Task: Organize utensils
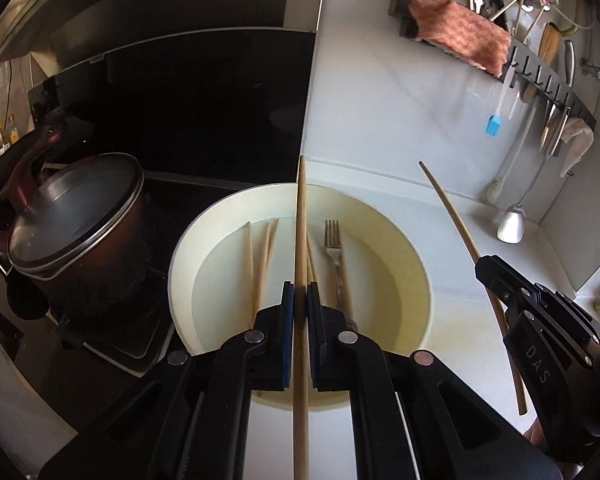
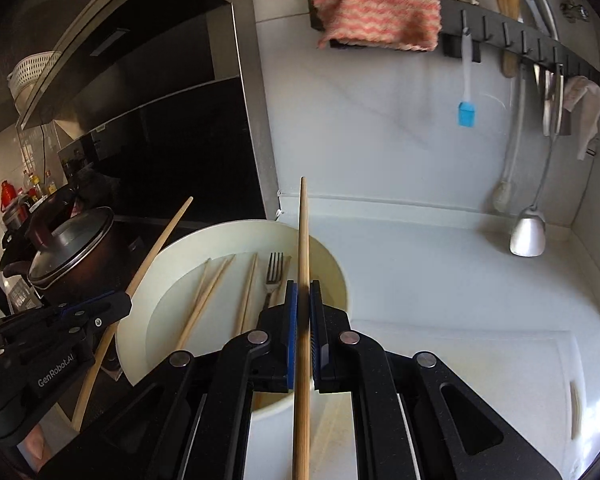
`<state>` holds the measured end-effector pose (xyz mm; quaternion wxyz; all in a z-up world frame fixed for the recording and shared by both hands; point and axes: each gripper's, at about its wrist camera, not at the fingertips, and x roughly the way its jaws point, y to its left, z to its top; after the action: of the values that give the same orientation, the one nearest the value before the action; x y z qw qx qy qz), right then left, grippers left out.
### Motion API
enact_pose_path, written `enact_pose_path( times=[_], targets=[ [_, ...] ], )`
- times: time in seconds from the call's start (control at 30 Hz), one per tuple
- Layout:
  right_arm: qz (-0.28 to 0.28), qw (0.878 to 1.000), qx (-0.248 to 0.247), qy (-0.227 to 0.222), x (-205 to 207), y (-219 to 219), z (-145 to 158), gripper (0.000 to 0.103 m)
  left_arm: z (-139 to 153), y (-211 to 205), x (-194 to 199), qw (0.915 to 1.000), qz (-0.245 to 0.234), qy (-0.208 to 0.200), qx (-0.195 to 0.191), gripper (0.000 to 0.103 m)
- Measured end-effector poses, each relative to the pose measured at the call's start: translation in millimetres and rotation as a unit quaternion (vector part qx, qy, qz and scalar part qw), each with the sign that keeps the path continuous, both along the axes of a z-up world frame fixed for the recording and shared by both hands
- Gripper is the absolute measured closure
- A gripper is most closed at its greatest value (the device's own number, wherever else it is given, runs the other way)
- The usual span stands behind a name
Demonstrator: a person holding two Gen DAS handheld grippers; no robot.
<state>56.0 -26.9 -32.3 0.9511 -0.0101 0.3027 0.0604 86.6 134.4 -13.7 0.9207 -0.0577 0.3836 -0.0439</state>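
The left gripper [image 1: 300, 300] is clamped on one long wooden chopstick [image 1: 301, 240]; the right gripper [image 2: 303, 300] is clamped on another [image 2: 302, 248]; several chopsticks [image 2: 204, 300] and a metal fork [image 2: 273, 276] remain in the round cream bowl [image 2: 148, 280]; most sorting seems left.

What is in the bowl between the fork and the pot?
Loose wooden chopsticks lie in the white bowl between the fork and the lidded pot. The right wrist view shows it best.

Both tools, left [image 1: 300, 292] & right [image 2: 303, 292], clamped shut, angled downward.
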Motion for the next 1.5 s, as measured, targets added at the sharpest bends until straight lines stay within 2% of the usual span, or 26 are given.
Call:
enact_pose_path(
  times=[0.13,0.43,0.8,1.1,1.13,1.17,1.2,1.23,1.27,1.3,1.33,1.43,1.5],
  targets=[
    [0.001,0.999,0.009,0.031,36,26,-12,0.097,-19,23,32,0.9994,-0.012,0.032,-0.005,0.096],
    [0.017,0.994,0.029,0.101,87,48,-46,0.097,-52,33,74,0.9969,-0.016,0.076,-0.011,0.096],
    [0.04,0.979,0.047,0.193,125,49,-77,0.097,-84,25,95,0.9897,-0.009,0.142,-0.011,0.096],
    [0.045,0.971,0.039,0.234,133,45,-91,0.097,-97,22,100,0.985,0.004,0.172,0.001,0.093],
    [0.045,0.97,0.036,0.235,133,45,-91,0.097,-96,23,99,0.9846,0.008,0.174,0.004,0.085],
    [0.045,0.971,0.035,0.231,132,44,-89,0.097,-95,24,97,0.9847,0.011,0.174,0.008,0.073],
    [0.044,0.972,0.036,0.226,129,42,-86,0.097,-92,24,95,0.9851,0.014,0.171,0.01,0.066],
    [0.043,0.974,0.036,0.218,127,41,-81,0.096,-89,25,93,0.9857,0.018,0.167,0.013,0.051],
    [0.044,0.976,0.034,0.211,126,40,-78,0.089,-84,25,91,0.9863,0.024,0.162,0.017,0.042],
    [0.043,0.978,0.03,0.203,124,39,-73,0.081,-79,23,89,0.9871,0.027,0.157,0.02,0.04],
    [0.041,0.979,0.028,0.196,122,37,-68,0.078,-76,23,88,0.9874,0.029,0.154,0.021,0.039],
    [0.04,0.981,0.032,0.185,116,31,-55,0.073,-66,26,84,0.9871,0.039,0.154,0.016,0.024],
    [0.041,0.981,0.036,0.184,112,27,-49,0.063,-59,28,80,0.9868,0.048,0.154,0.014,0.016]
  ],
)
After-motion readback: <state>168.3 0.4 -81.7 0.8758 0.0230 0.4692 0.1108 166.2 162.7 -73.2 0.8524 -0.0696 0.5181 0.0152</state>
